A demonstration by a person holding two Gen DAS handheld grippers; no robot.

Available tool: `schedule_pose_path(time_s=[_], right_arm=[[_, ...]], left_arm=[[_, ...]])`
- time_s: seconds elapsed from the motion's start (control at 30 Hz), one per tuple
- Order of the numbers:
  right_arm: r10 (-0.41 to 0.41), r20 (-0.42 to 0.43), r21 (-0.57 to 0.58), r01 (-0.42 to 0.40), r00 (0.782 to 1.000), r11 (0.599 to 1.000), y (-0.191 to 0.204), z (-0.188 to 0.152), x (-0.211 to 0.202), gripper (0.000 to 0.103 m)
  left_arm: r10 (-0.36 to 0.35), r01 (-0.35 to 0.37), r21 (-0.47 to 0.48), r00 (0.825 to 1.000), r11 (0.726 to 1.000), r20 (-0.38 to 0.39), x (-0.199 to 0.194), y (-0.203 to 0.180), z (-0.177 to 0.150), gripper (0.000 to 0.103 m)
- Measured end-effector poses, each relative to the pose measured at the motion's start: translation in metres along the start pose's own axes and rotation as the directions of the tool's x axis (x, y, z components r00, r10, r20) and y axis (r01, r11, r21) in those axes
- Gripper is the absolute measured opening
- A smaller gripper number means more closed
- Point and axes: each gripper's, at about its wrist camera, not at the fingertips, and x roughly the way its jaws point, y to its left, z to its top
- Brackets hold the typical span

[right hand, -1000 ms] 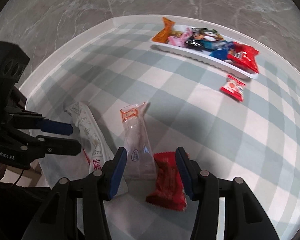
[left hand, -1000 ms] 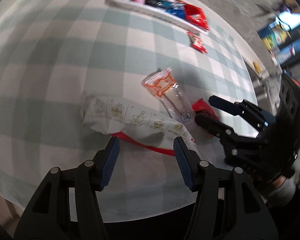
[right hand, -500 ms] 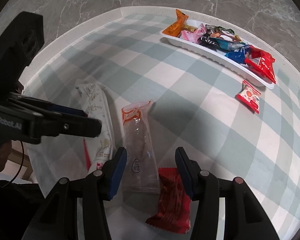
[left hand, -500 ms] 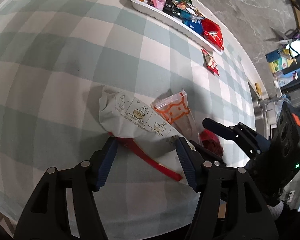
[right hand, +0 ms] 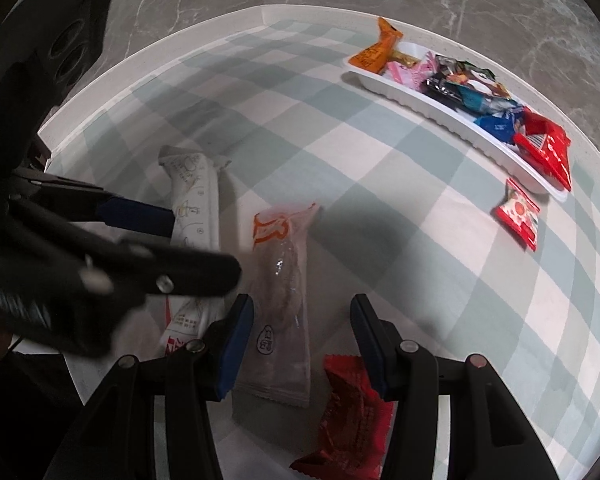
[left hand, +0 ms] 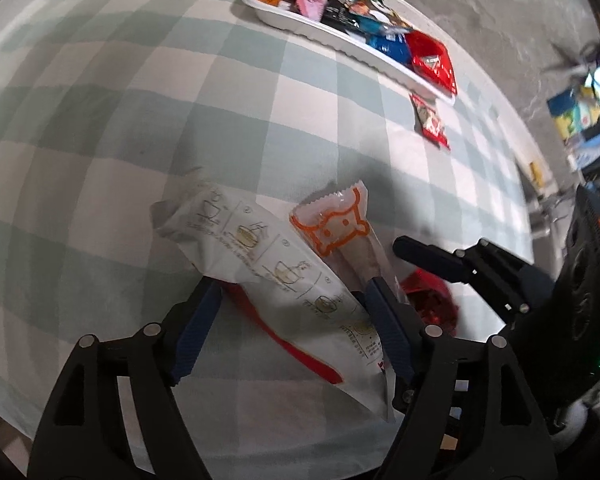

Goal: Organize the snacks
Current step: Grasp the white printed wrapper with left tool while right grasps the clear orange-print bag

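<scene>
Little can be read. The long white packet [left hand: 284,280], lying near the front edge of the checked cloth, carries a row of small line drawings of bowls in framed panels, each with a tiny circled number that is too small to make out, and lines of fine print that stay illegible. At its near end, in the right wrist view, large red characters [right hand: 176,346] show only in part. The clear packet [right hand: 280,292] just right of it has an orange cartoon animal face [left hand: 334,226] at its far end and a small oval mark [right hand: 266,338] near its other end, unreadable. The wrappers in the white tray [right hand: 452,114] far right show no legible print.
</scene>
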Motion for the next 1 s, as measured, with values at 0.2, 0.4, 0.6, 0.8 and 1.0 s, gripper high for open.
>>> schedule_pose_path(time_s=[0.2, 0.4, 0.6, 0.8, 1.0], right_arm=[[-0.001, 0.0, -0.061, 0.001, 1.0, 0.998, 0.011, 0.002, 0.004, 0.054], [0.002, 0.015, -0.09, -0.001, 1.0, 0.996, 0.014, 0.001, 0.004, 0.048], [0.018, 0.032, -0.117, -0.014, 0.999, 0.993, 0.017, -0.003, 0.001, 0.033], [0.017, 0.035, -0.123, -0.012, 0.999, 0.992, 0.012, -0.003, 0.0, 0.03], [0.035, 0.046, -0.103, -0.031, 0.998, 0.994, 0.006, -0.003, -0.001, 0.026]], left_arm=[[0.042, -0.045, 0.073, 0.998, 0.996, 0.043, 0.002, -0.007, -0.007, 0.074], [0.054, -0.065, 0.131, 0.995, 0.989, 0.083, 0.004, -0.01, -0.012, 0.075], [0.019, -0.033, 0.156, 0.995, 0.987, 0.093, 0.002, -0.003, -0.013, 0.074], [-0.057, 0.047, 0.131, 0.996, 0.99, 0.073, -0.002, 0.011, -0.007, 0.072], [-0.074, 0.061, 0.136, 0.993, 0.989, 0.091, -0.004, 0.017, -0.009, 0.064]])
